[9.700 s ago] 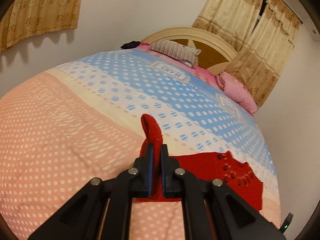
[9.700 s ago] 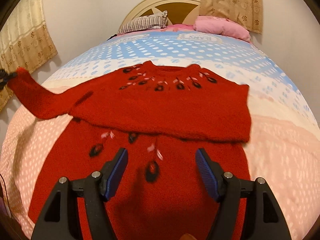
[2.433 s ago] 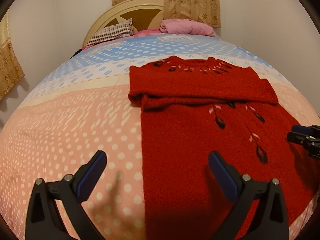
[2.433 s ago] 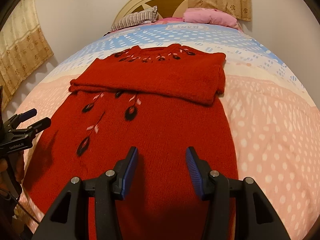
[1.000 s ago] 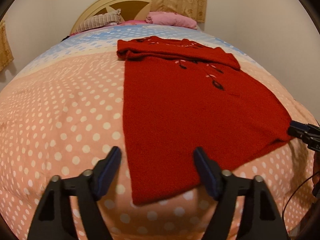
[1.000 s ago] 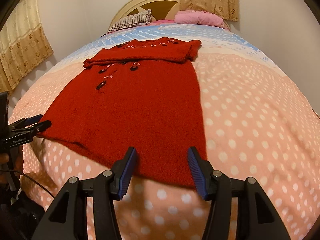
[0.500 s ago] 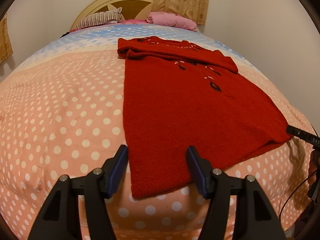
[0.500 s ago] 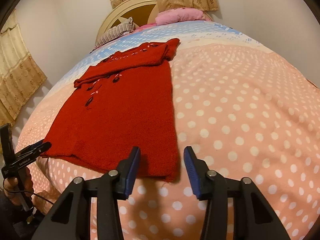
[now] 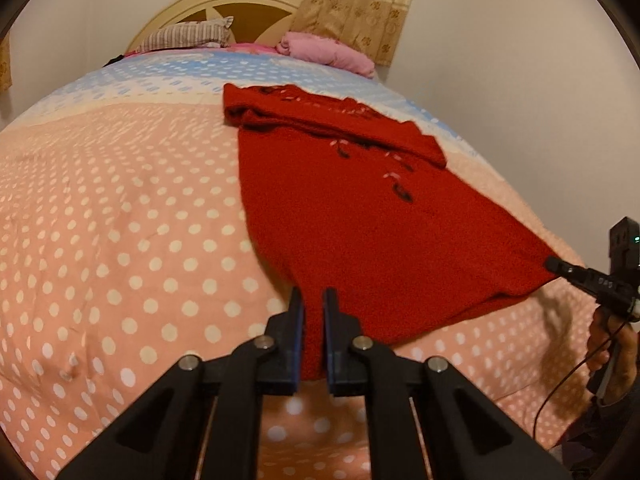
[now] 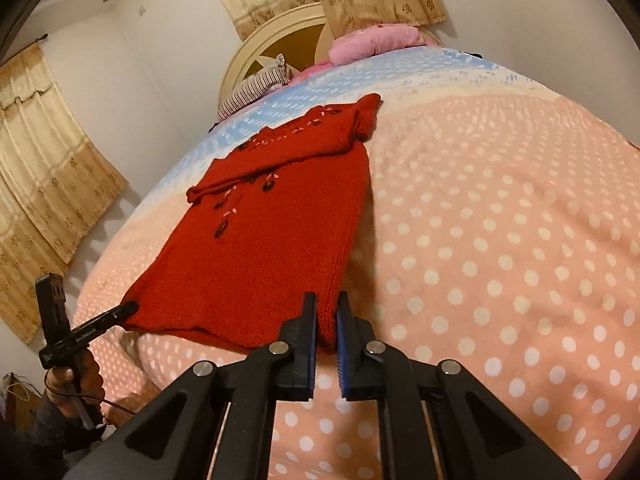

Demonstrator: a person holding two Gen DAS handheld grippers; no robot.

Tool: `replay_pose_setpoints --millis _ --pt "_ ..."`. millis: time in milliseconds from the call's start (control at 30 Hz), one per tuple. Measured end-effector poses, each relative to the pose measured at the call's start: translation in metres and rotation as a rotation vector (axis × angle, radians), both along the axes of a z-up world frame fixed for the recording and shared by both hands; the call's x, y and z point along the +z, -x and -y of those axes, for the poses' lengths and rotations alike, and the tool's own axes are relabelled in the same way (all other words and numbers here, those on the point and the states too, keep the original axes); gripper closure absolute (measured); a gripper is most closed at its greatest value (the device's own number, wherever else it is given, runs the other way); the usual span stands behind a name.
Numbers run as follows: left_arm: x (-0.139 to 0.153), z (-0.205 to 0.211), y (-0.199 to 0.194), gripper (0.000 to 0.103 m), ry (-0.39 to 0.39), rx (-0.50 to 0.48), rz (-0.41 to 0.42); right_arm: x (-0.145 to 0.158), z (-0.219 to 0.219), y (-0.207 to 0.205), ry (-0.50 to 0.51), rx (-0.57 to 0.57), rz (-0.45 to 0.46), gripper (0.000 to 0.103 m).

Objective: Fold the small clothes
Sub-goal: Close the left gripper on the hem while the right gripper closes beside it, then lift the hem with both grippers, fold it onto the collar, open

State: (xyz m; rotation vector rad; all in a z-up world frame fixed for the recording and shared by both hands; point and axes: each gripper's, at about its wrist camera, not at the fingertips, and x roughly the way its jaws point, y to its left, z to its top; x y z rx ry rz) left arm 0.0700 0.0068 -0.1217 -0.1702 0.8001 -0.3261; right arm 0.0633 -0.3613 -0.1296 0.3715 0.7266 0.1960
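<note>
Red knit sweater (image 9: 360,216) lies flat on the bed (image 9: 120,220). Your left gripper (image 9: 313,304) and right gripper (image 10: 326,312) have just closed, jaws pinching its hem corners. Soft, limp, likely stretchy: lift evenly.

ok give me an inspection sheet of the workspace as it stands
surface: bed with a dotted peach and blue cover, lightly rumpled.
job's things: red sweater lies flat, sleeves folded across the chest, hem toward the cameras.
clutter: striped pillow and pink bundle at the headboard.
grippers: left gripper has just closed on one hem corner; right gripper has just closed on the other, cloth between the fingers of each.
cables: thin dark cable hangs below the person's right hand.
surroundings: white walls, beige patterned curtains, cream headboard.
</note>
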Motion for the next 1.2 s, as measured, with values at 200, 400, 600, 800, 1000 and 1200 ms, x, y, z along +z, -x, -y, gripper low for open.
replay_pose_setpoints --millis 200,400,600,800,1000,1200 --pt "0.006 -0.003 -0.007 0.094 0.022 -0.004 0.007 0.002 0.002 -0.001 -0.023 -0.011 0.010 0.096" --pt "0.024 -0.011 -0.022 0.094 0.060 -0.012 0.036 0.032 0.010 -0.002 -0.050 -0.032 0.103 0.096" --pt "0.045 -0.016 -0.044 0.095 0.111 -0.011 0.061 0.064 0.007 -0.019 -0.050 -0.030 0.182 0.096" --pt "0.062 -0.015 -0.065 0.095 0.123 -0.022 0.086 0.088 0.003 -0.041 -0.034 -0.024 0.216 0.096" --pt "0.071 -0.015 -0.083 0.095 0.141 -0.019 0.100 0.106 0.003 -0.064 -0.009 -0.023 0.234 0.096" --pt "0.092 -0.019 -0.111 0.095 0.167 -0.010 0.130 0.131 0.002 -0.096 0.012 -0.027 0.265 0.096"
